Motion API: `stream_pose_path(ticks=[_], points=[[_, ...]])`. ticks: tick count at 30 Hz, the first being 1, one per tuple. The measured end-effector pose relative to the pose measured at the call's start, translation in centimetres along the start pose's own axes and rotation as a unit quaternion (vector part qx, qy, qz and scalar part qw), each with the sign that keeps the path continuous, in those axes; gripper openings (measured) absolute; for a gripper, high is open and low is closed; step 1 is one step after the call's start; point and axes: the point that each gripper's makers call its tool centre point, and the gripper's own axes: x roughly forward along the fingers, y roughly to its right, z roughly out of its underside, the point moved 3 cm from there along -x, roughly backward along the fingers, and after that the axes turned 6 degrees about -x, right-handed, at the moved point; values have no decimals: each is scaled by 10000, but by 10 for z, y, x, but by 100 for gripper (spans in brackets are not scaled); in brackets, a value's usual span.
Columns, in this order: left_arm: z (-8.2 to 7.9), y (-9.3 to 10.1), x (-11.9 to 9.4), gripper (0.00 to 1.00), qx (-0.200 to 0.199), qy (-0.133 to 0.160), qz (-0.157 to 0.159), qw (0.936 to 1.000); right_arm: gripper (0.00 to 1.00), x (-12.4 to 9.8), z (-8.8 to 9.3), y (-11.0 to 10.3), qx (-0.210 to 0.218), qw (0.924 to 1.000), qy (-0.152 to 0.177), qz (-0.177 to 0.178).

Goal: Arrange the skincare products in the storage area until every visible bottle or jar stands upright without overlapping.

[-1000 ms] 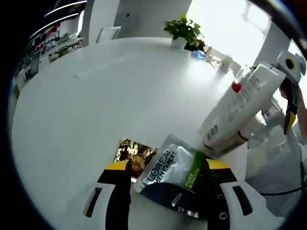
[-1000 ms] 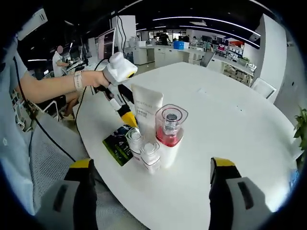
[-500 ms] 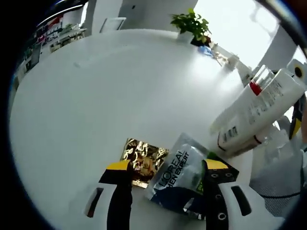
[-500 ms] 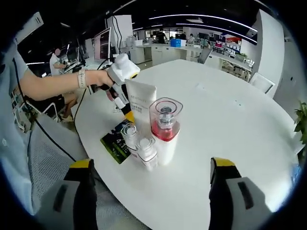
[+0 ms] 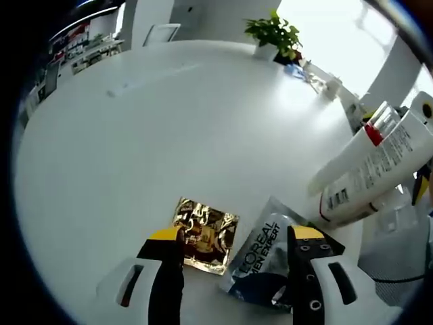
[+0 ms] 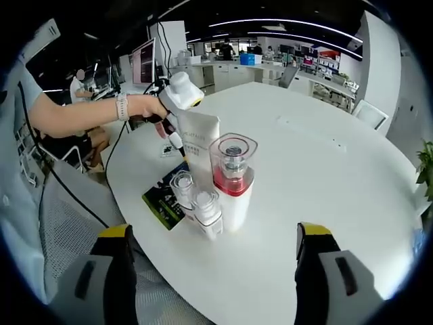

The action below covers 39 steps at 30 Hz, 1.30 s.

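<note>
Left gripper (image 5: pixel 230 237) sliding off the dark sachet (image 5: pixel 260 261) twd the gold one (image 5: pixel 203 227).

Both grippers open, holding nothing; right gripper (image 6: pixel 213 237) hangs back. Sachets flat on counter (image 5: pixel 135 135) just ahead of the left gripper. Beyond: two small bottles (image 6: pixel 196 203), pump bottle (image 6: pixel 232 179), tube (image 6: pixel 199 145) already upright, tight cluster. Sachets prob. next.

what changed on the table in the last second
The left gripper has drawn back from the cluster, toward the person; in its own view the gold sachet now lies between its open jaws instead of the L'Oreal sachet. Nothing was gripped or released. The white tube, red-collared bottle and two small bottles stayed standing.
</note>
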Motion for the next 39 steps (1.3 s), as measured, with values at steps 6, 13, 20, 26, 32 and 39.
stream_pose_path(ticks=[6, 13, 20, 26, 32, 39], points=[[-12, -2, -8, 59, 293, 184, -71, 9994, 100, 2, 0, 0, 10, 10000, 16, -17], [-10, -27, -3, 59, 876, -237, -707, 9934, 99, 4, -1, -1, -2, 10000, 44, -64], [-7, -33, 3, 58, 1138, -543, -827, 9886, 99, 2, 1, 5, 28, 10000, 40, -13], [-8, -37, 6, 54, 1208, -643, -866, 9868, 99, 2, 0, 3, 29, 10000, 55, -8], [-10, -39, 7, 57, 1442, -765, -836, 9830, 99, 3, -2, 3, -6, 10000, 56, -29], [-12, -43, 6, 52, 1490, -820, -783, 9823, 99, 4, -2, 3, 11, 10000, 83, -52]])
